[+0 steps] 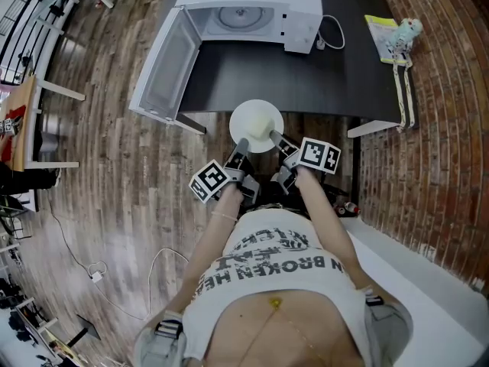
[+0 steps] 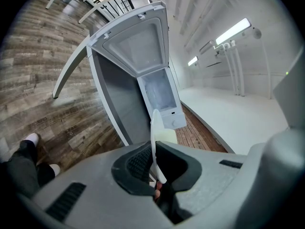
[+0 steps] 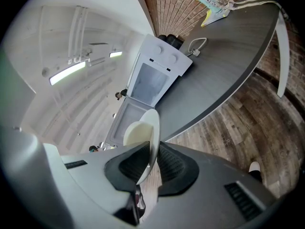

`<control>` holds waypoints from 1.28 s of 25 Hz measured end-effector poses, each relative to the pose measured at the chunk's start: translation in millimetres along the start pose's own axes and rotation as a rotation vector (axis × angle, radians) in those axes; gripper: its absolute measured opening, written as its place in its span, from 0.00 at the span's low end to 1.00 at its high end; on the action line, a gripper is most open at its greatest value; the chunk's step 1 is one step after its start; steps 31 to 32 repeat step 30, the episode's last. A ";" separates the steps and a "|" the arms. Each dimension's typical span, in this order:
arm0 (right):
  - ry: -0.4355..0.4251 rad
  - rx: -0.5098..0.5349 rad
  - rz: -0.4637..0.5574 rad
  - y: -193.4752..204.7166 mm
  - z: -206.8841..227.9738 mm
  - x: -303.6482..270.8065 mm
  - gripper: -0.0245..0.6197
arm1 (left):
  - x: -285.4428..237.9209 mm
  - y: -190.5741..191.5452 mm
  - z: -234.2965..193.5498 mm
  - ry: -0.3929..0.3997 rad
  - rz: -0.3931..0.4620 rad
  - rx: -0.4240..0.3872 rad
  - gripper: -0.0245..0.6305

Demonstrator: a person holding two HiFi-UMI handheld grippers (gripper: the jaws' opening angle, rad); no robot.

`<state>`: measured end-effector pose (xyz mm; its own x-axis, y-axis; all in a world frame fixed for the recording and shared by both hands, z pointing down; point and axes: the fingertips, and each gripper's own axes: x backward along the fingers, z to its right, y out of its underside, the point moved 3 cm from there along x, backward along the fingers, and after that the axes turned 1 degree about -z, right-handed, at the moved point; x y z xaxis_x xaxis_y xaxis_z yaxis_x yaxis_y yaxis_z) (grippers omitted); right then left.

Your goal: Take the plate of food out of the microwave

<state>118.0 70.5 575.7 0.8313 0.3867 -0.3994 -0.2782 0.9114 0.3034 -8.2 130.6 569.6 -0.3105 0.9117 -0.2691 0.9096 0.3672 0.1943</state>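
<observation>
white, round plate (image 1: 257, 125) bearing a pale mound, held before the dark smooth table (image 1: 306, 82), outside the boxy open microwave (image 1: 252, 2); left gripper (image 1: 241, 147) and right gripper (image 1: 278, 139) each pinch its thin rim.

This looks like a loft-style workroom or test studio. Ahead of the fingers (image 1: 237, 157), a white microwave oven (image 1: 252, 6) stands alone on a dark grey surface with white legs (image 1: 252, 82). To their right runs a bare red-brown brick wall (image 1: 435, 128). To their left lie a worn wood-plank floor (image 1: 114, 174), a loose white cable (image 1: 93, 272) and more white-legged tables (image 1: 57, 89). Long white tube lights (image 2: 233, 30) hang overhead.
</observation>
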 end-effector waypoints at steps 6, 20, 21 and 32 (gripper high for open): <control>0.000 0.000 -0.001 0.2 -0.3 -0.9 0.11 | -0.1 -0.5 -1.4 -0.001 0.001 0.003 0.06; 0.001 -0.006 -0.006 0.4 1.4 -0.4 0.11 | -0.5 0.9 -2.0 -0.006 0.001 0.007 0.06; 0.001 -0.005 -0.006 0.3 1.7 -0.1 0.11 | -0.6 1.2 -1.9 -0.006 0.002 0.006 0.06; -0.001 -0.011 -0.012 -4.4 4.3 -2.5 0.11 | -5.7 0.5 -1.5 -0.013 0.004 0.005 0.06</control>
